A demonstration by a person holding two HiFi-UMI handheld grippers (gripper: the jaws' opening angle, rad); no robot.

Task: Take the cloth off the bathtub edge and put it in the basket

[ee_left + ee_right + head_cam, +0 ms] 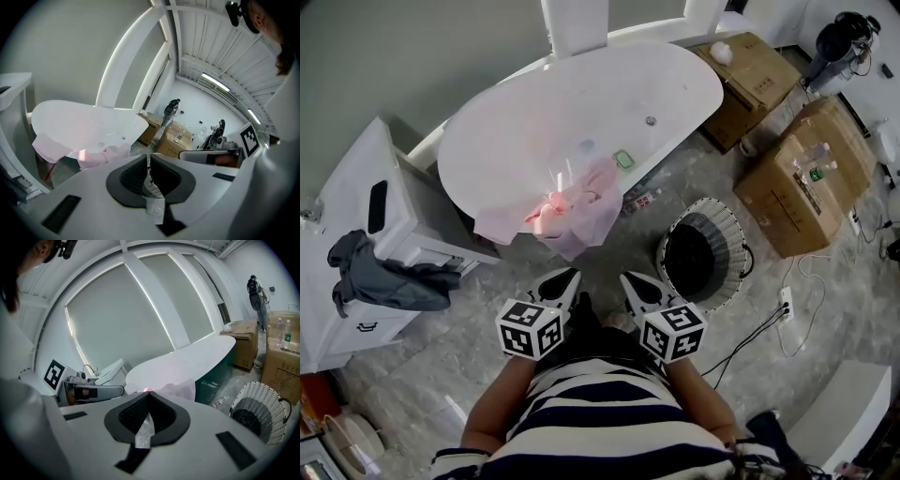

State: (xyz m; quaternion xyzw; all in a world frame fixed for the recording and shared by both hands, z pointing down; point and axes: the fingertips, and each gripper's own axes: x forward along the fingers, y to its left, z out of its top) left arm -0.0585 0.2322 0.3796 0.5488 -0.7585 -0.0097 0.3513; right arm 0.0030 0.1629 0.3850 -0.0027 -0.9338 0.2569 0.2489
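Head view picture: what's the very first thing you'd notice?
The big white bathtub fills the top middle, with a pink cloth draped over its near edge. On the floor right of it stands a round white basket with a dark inside.

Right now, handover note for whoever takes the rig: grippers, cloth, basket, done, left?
Left gripper: shut, nothing held, close to the person's body.
Right gripper: shut, nothing held, beside the left one.
Cloth: pink, draped over the near edge of the bathtub, ahead of both grippers, untouched.
Basket: on the floor, right of the cloth, ahead of the right gripper.
Done: nothing yet.
Left: reach in, grip the cloth, lift it off the edge, drop it in the basket.
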